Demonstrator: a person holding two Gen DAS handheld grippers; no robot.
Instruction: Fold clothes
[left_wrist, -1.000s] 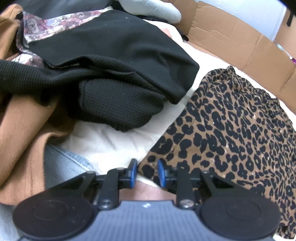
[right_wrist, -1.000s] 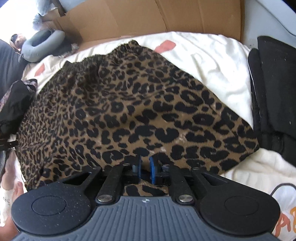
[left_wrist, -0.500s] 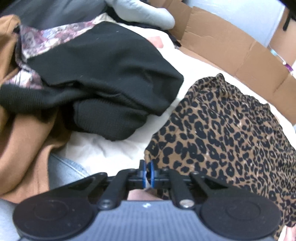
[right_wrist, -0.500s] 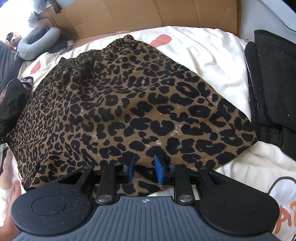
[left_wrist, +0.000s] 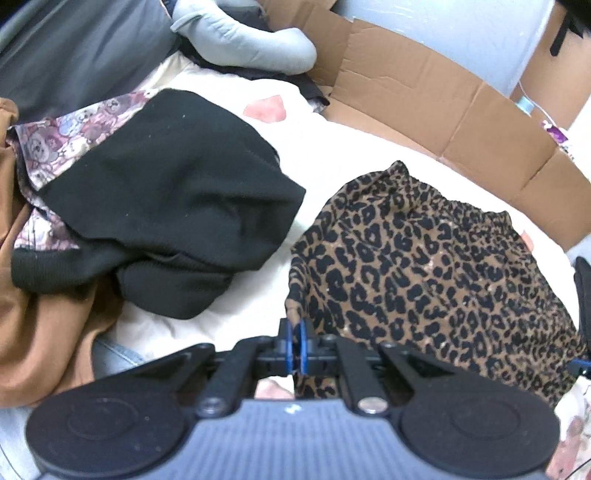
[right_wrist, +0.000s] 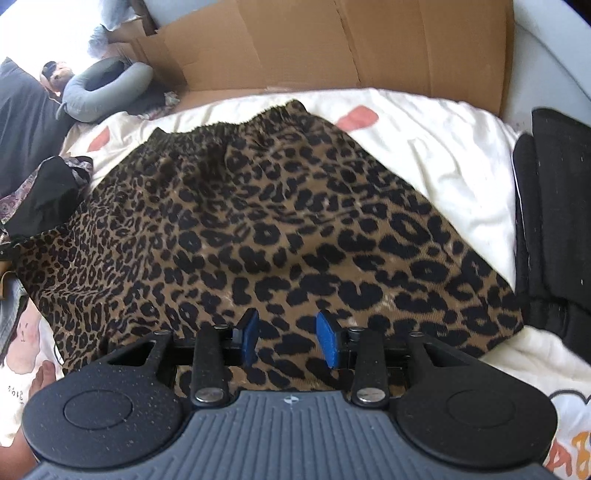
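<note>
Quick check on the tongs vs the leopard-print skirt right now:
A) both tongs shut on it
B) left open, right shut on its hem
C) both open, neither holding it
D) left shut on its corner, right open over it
D: the left tongs have their blue pads pinched together on a corner of the leopard-print skirt, while the right tongs sit with pads wide apart above the fabric.

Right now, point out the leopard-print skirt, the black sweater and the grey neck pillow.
leopard-print skirt (right_wrist: 280, 221): right wrist view, middle of the spread fabric.
black sweater (left_wrist: 166, 192): left wrist view, its crumpled top.
grey neck pillow (left_wrist: 243, 48): left wrist view, the curved arm.
</note>
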